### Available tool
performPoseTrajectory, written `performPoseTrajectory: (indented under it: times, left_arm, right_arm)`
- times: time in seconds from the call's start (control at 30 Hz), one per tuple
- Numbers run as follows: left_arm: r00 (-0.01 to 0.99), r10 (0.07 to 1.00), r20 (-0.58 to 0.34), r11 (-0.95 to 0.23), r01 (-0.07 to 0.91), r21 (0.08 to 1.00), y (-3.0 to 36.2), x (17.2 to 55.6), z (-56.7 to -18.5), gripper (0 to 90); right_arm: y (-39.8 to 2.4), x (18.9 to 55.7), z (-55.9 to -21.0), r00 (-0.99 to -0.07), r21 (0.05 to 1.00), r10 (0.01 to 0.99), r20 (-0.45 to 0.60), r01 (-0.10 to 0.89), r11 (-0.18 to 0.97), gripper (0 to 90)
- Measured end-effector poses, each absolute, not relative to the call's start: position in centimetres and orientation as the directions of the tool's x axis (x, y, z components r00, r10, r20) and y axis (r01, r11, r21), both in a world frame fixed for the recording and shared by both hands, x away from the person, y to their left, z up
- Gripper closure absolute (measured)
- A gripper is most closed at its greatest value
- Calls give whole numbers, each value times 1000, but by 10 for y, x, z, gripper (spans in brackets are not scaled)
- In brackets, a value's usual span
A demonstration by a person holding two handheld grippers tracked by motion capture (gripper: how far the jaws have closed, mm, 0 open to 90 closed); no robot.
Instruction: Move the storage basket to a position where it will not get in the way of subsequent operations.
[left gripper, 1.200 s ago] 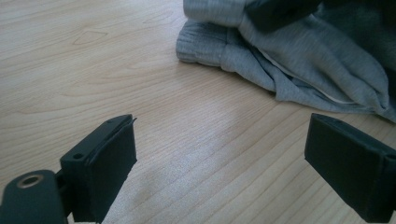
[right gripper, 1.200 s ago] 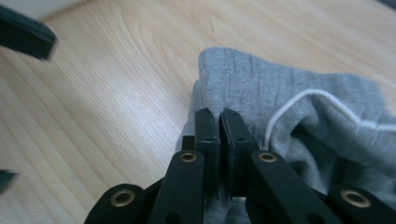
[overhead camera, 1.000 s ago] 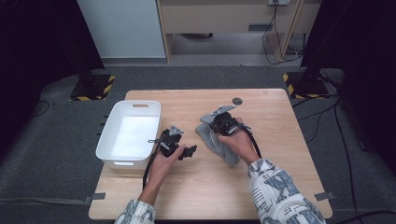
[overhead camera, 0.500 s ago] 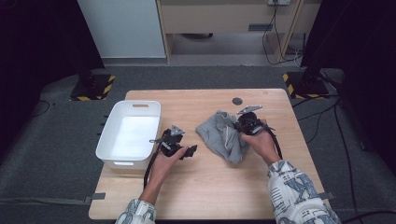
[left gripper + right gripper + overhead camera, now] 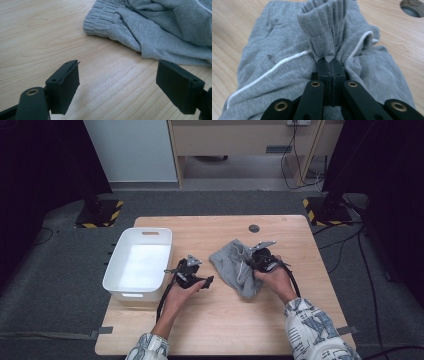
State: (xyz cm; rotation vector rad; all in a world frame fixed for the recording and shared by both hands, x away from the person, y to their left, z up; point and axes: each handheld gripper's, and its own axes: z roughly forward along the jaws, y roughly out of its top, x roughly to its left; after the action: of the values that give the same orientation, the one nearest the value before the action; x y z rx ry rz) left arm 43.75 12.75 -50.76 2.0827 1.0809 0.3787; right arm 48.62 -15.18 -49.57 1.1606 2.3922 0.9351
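I am at a pale wooden table [image 5: 225, 320] with a gripper in each hand. My right gripper [image 5: 331, 65] has its jaws pressed tight together on a bunched fold of ribbed grey fabric, part of a crumpled grey garment [image 5: 235, 266] lying near the middle of the table, a little toward my right. A white cord [image 5: 269, 72] runs through the cloth just beside the pinched fold. In the high view my right gripper [image 5: 256, 260] sits at the garment's right edge, with my right hand [image 5: 274, 279] behind it.

My left gripper [image 5: 117, 87] is spread wide with nothing between its jaws, above bare wood, near the garment's ribbed hem but apart from it. From above, my left gripper [image 5: 202, 282] lies between the garment and a white plastic tub [image 5: 114, 275] standing at the table's left edge. A small dark round disc [image 5: 254, 228] sits in the tabletop beyond the garment.
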Motion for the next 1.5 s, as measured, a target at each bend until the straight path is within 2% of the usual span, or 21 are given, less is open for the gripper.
performPoseTrajectory:
  times: [0.17,0.5,0.7,0.93,1.23,1.37,1.5]
  left_arm:
    - [589,805,-64,-363,576,732,125,444,-510,220]
    - [555,830,-53,-342,581,739,117,460,-509,310]
    - [535,842,-63,-340,619,708,110,471,-514,369]
    - [520,854,-20,-369,632,681,105,476,-517,447]
    - [497,868,-17,-366,661,655,100,482,-522,495]
    - [494,869,-30,-352,660,663,100,481,-522,572]
    - [530,847,-28,-376,636,674,97,479,-523,723]
  right_arm:
    - [-142,480,-497,-641,685,767,32,573,450,897]
    - [-133,472,-496,-678,682,735,31,551,480,896]
    - [-130,467,-496,-691,685,722,44,547,482,896]
    - [-131,465,-497,-695,696,717,59,543,470,896]
    - [-135,464,-501,-701,719,708,79,532,447,896]
    - [-136,464,-500,-706,722,704,76,526,449,895]
    - [-136,464,-498,-703,728,707,75,523,443,896]
